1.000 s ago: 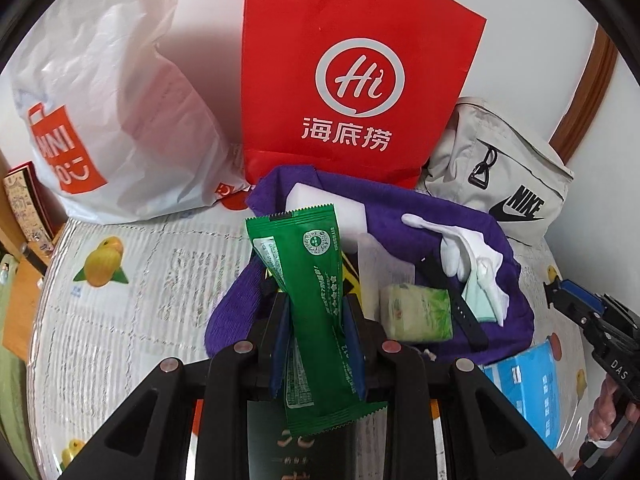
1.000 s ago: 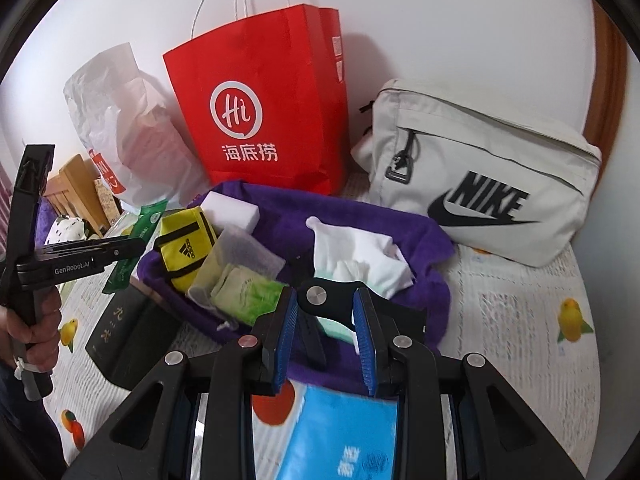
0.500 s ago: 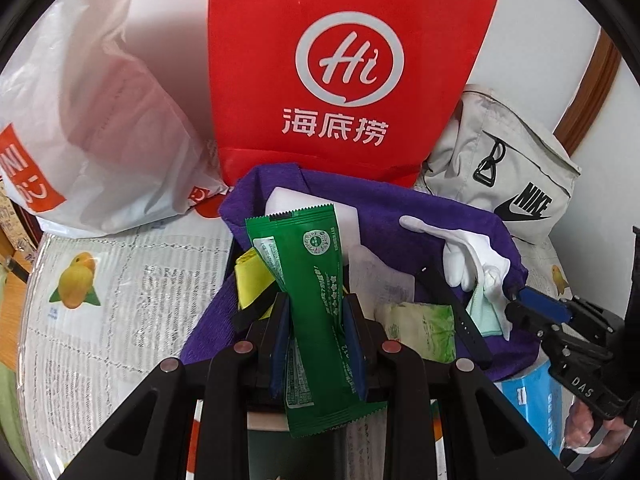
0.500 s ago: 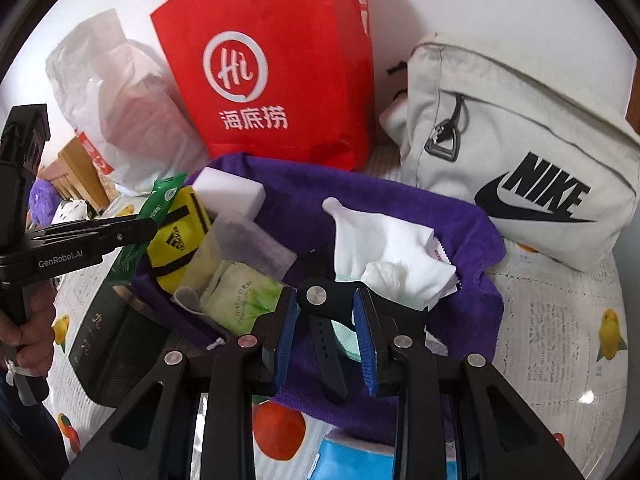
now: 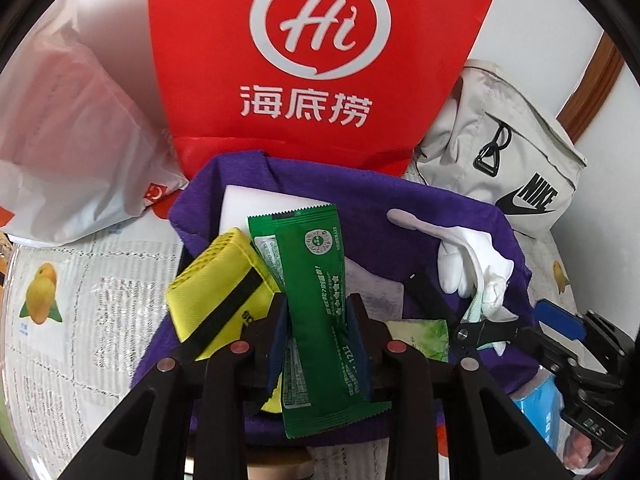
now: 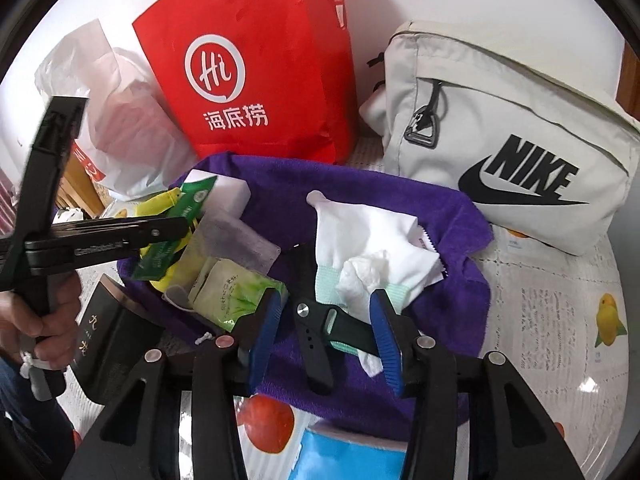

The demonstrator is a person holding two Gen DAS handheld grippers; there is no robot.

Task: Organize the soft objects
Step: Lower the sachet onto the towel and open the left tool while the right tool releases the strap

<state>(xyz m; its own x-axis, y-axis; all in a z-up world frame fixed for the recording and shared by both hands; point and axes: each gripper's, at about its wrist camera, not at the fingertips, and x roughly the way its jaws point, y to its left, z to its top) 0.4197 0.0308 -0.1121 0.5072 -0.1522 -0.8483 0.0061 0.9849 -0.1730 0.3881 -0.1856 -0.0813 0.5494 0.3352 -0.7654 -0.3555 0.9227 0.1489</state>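
My left gripper (image 5: 316,312) is shut on a green sachet (image 5: 316,292) and holds it over the purple towel (image 5: 400,208), above a yellow pouch (image 5: 216,280) and a white foam block (image 5: 264,204). It also shows in the right wrist view (image 6: 176,228). My right gripper (image 6: 324,312) is open, its jaws on either side of a black watch strap (image 6: 316,340) and the cuff of a white sock (image 6: 360,240) on the towel (image 6: 400,200). A green tissue pack (image 6: 232,284) lies to its left.
A red paper bag (image 6: 256,72), a white plastic bag (image 6: 112,120) and a beige Nike bag (image 6: 512,136) stand behind the towel. A dark box (image 6: 108,340) lies at the left, a blue pack (image 6: 348,456) in front. The tablecloth (image 6: 560,340) has fruit prints.
Both grippers moved forward toward the towel. The right gripper's jaws opened wider and came down around the strap and sock. The left still holds the sachet.
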